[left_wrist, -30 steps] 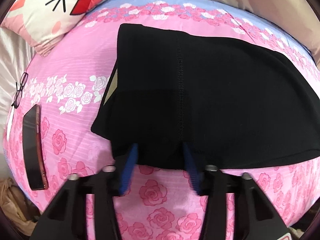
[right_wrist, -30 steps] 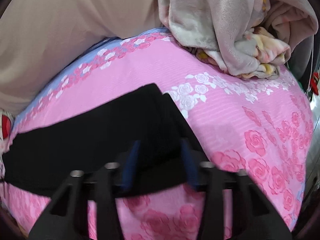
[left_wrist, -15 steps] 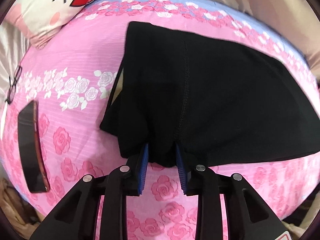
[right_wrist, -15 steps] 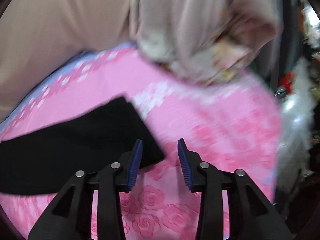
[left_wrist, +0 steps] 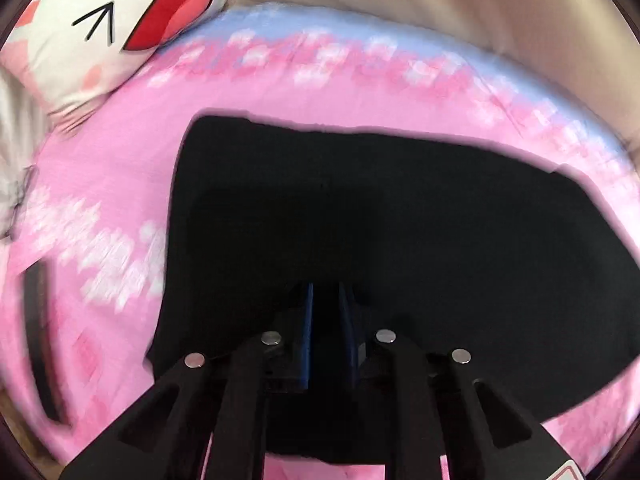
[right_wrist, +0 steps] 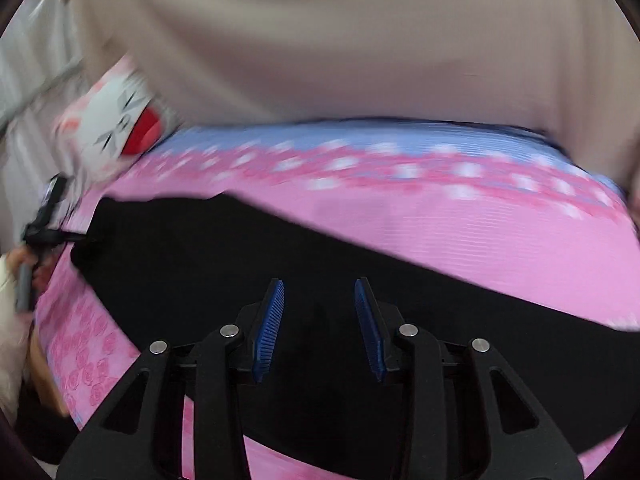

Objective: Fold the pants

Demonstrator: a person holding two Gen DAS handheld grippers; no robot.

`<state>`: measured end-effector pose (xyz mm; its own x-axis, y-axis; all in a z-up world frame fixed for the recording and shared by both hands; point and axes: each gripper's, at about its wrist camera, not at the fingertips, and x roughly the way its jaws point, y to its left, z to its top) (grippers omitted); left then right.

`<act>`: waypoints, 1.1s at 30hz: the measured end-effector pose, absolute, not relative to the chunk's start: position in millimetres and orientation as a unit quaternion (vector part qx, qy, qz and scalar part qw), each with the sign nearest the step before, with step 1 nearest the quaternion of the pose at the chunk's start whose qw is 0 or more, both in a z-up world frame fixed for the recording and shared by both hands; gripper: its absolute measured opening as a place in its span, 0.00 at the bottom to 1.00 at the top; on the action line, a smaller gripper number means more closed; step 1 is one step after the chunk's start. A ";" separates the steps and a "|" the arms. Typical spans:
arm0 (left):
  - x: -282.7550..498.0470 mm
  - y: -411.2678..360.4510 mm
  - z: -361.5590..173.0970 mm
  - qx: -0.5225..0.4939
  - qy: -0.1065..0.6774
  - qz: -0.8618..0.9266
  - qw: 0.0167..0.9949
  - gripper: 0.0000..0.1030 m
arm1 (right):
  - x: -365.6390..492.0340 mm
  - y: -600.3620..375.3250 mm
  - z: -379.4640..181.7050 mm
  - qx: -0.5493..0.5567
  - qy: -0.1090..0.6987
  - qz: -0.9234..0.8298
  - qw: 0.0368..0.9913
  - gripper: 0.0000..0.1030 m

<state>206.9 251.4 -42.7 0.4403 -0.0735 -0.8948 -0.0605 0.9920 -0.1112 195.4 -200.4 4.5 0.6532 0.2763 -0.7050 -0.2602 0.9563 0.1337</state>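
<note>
Black pants (left_wrist: 400, 220) lie spread flat on the bed, on a pink rose-print sheet (left_wrist: 120, 184) with a blue band along its far edge. Both views are motion-blurred.

Left gripper (left_wrist: 327, 292): my fingers have just been closing and now stand drawn together, blue pads nearly meeting, with a fold of the pants' near edge pinched between them. The black cloth bunches up around the tips.

Right gripper (right_wrist: 319, 292): my fingers stand partly apart, blue pads clear of each other, over the middle of the pants. Nothing sits between the pads; whether the tips touch the cloth I cannot tell.

From the right wrist view, the left gripper shows at the far left end of the pants, with a hand (right_wrist: 16, 264) on its handle.

A cartoon-face pillow (left_wrist: 100, 28) sits at the bed's far left corner. A dark phone (left_wrist: 40, 320) lies on the sheet left of the pants, apart from them. A beige wall (right_wrist: 340, 40) runs behind the bed.
</note>
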 end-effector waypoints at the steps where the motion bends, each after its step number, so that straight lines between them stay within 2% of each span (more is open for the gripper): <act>1: 203.6 270.3 -43.5 -0.106 0.531 -0.012 0.840 0.07 | 201.7 -187.7 -1.5 0.004 0.401 0.159 0.902 0.35; 4: 197.7 305.9 -48.5 -0.195 0.528 -0.061 0.824 0.07 | 221.2 -157.7 -7.0 -0.004 0.408 0.179 0.895 0.36; 6: 198.6 308.9 -51.8 -0.210 0.522 -0.074 0.823 0.07 | 245.7 -130.9 -4.2 0.005 0.400 0.200 0.894 0.36; 8: 199.0 301.1 -48.4 -0.193 0.515 -0.076 0.832 0.07 | 273.9 -96.7 -8.4 0.005 0.405 0.223 0.887 0.36; 11: 201.3 295.0 -40.7 -0.173 0.507 -0.067 0.842 0.07 | 328.3 -53.3 -44.8 -0.025 0.464 0.242 0.852 0.35; 14: 205.5 297.8 -30.6 -0.120 0.502 -0.018 0.856 0.07 | 361.4 -52.8 -37.6 0.008 0.444 0.208 0.871 0.34; 16: 206.8 300.7 -32.8 -0.107 0.509 -0.007 0.854 0.07 | 361.7 -55.2 -25.7 0.040 0.432 0.220 0.874 0.36; 20: 203.6 305.9 -33.1 -0.088 0.512 -0.001 0.854 0.07 | 369.9 -44.3 -50.3 -0.040 0.458 0.207 0.864 0.34; 22: 204.6 308.6 -31.8 -0.090 0.516 0.002 0.852 0.07 | 363.1 -59.9 -39.3 -0.002 0.448 0.190 0.873 0.36; 26: 185.2 307.3 -6.8 -0.098 0.492 0.025 0.865 0.07 | 289.2 -59.5 -12.2 -0.039 0.406 0.240 0.881 0.36; 28: 170.7 291.0 4.5 -0.075 0.476 0.016 0.876 0.14 | 253.2 -56.8 -21.7 -0.054 0.417 0.258 0.870 0.36; 29: 167.5 281.6 1.0 -0.049 0.479 0.029 0.876 0.33 | 242.0 -52.7 -29.6 -0.061 0.428 0.267 0.862 0.36; 30: 169.7 274.9 -8.8 -0.006 0.488 0.060 0.871 0.43 | 229.6 -51.6 -39.5 -0.070 0.442 0.271 0.852 0.36; 31: 173.8 272.1 -22.6 0.039 0.500 0.095 0.860 0.43 | 217.3 -50.7 -46.5 -0.081 0.450 0.266 0.849 0.36; 33: 180.4 278.8 -41.0 0.079 0.495 0.131 0.855 0.54 | 189.8 -56.2 -45.9 -0.091 0.430 0.269 0.857 0.37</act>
<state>180.4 278.8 -41.0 0.4763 0.3032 -0.8254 -0.1462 0.9529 0.2657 189.8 -56.2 -45.9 0.4844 0.3827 -0.7867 -0.5399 0.8383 0.0753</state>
